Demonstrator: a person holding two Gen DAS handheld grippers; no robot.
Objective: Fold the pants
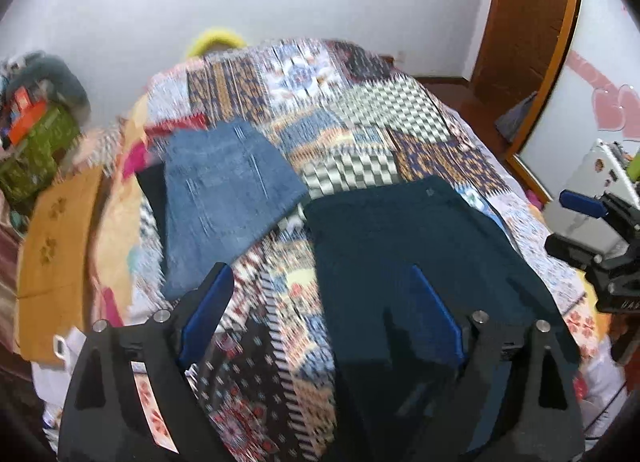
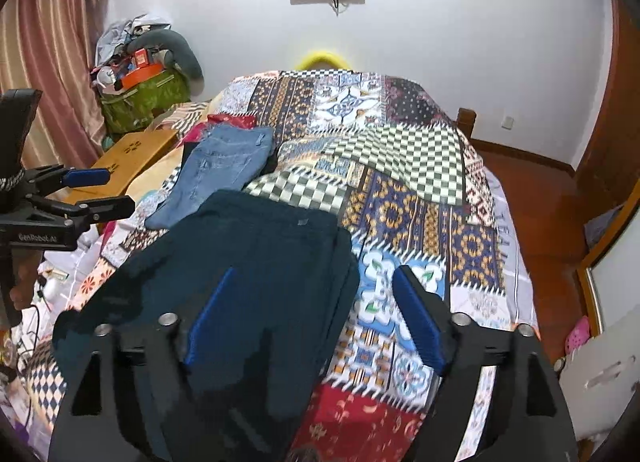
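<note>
Dark teal pants (image 1: 404,258) lie on the patchwork bedspread (image 1: 360,117), waist toward the far end; they also show in the right wrist view (image 2: 248,262). My left gripper (image 1: 324,282) is open and empty, held above the bed, its right finger over the pants' left side. My right gripper (image 2: 316,290) is open and empty, above the pants' right edge. The right gripper also shows at the right edge of the left wrist view (image 1: 592,213). The left gripper shows at the left of the right wrist view (image 2: 96,189).
Folded blue jeans (image 1: 228,197) lie on the bed to the left, over other clothes. A yellow wooden table (image 2: 124,161) and a cluttered green bag (image 2: 144,101) stand left of the bed. A wooden door (image 1: 528,21) and red floor (image 2: 540,197) are to the right.
</note>
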